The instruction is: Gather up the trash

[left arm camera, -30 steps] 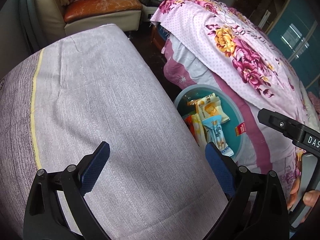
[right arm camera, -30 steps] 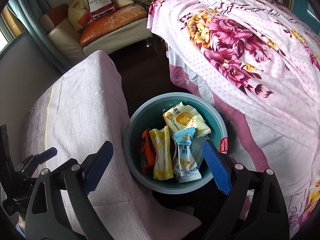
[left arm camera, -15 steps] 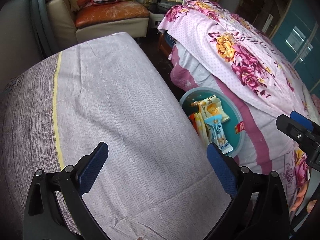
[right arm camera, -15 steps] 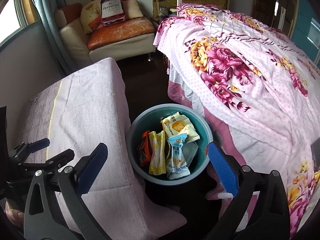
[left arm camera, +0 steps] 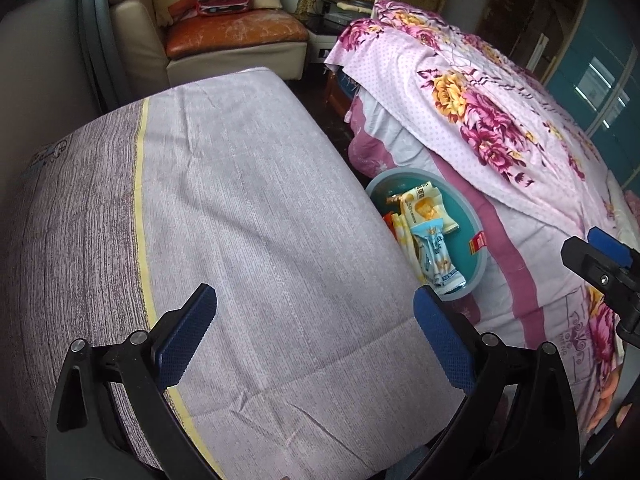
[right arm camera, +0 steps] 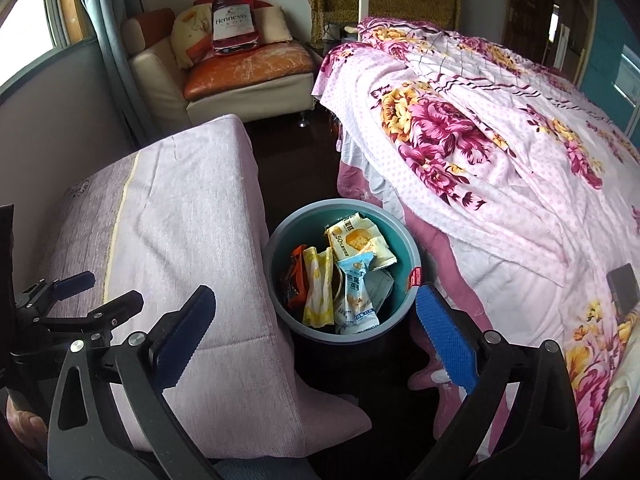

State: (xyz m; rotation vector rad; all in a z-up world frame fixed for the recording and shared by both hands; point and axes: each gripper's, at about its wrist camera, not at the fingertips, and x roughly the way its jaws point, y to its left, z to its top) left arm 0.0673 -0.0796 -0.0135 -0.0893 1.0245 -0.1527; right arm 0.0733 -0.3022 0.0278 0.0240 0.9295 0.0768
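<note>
Over the cloth-covered table point(left arm camera: 248, 216), your left gripper point(left arm camera: 316, 336) hangs with jaws spread and empty, the teal bin point(left arm camera: 478, 236) of wrappers point(left arm camera: 434, 254) at two o'clock; swing that way carelessly and I judge the table edge hiding the bin's near rim could catch a finger. From your right wrist, the right gripper point(right arm camera: 316, 336) is spread wide and empty above the bin point(right arm camera: 280, 240), wrappers point(right arm camera: 354, 292) at twelve o'clock, floral bedspread point(right arm camera: 500, 168) crowding two o'clock, left gripper point(right arm camera: 84, 298) at nine; nudging the bin might tip it.

1 bin point(right arm camera: 280, 240), 4 wrappers point(right arm camera: 318, 292)
</note>
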